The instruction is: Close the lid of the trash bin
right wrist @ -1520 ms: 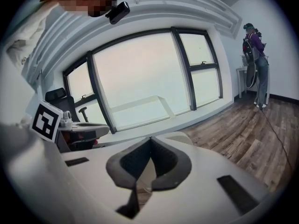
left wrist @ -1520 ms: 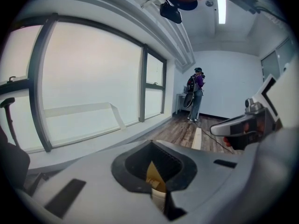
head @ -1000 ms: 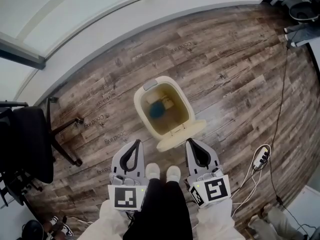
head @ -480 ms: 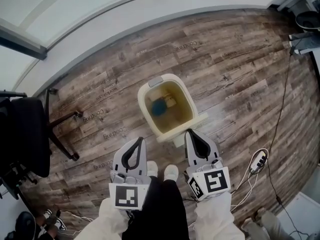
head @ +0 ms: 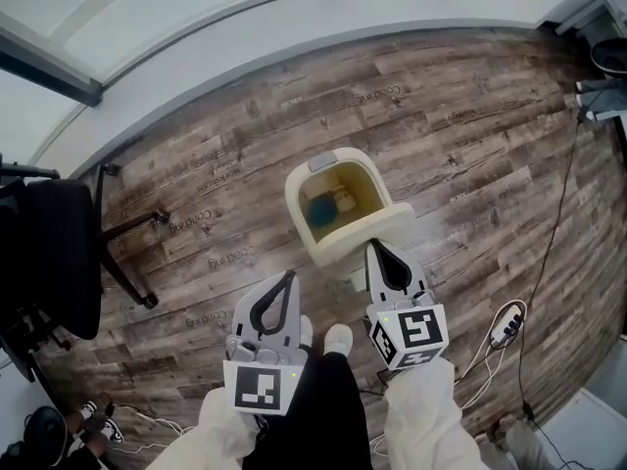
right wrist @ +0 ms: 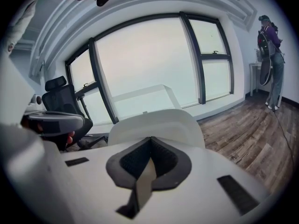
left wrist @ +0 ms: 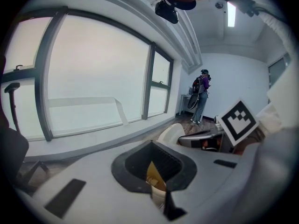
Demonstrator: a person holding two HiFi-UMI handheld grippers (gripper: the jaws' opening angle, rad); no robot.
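A cream trash bin (head: pixel 298 210) stands open on the wood floor, with something blue (head: pixel 319 209) and a pale scrap inside. Its lid (head: pixel 364 229) hangs out from the near rim, tilted towards me. My right gripper (head: pixel 375 248) is shut and holds nothing, and its tip is right at the lid's near edge. In the right gripper view the white lid (right wrist: pixel 156 123) rises just beyond the jaws. My left gripper (head: pixel 288 280) is shut too, lower left of the bin and apart from it. The left gripper view shows the bin (left wrist: pixel 171 133) ahead and the right gripper's marker cube (left wrist: pixel 238 121).
A black office chair (head: pixel 54 262) stands at the left. White cables and a power strip (head: pixel 507 323) lie on the floor at the right. A long window sill (head: pixel 196 76) runs behind the bin. My shoes (head: pixel 338 339) are between the grippers. A person (right wrist: pixel 271 69) stands far off.
The bin has come closer to both grippers. The right gripper's tip has moved up to the lid's edge, and the lid now looks raised from lying flat. The left gripper trails lower.
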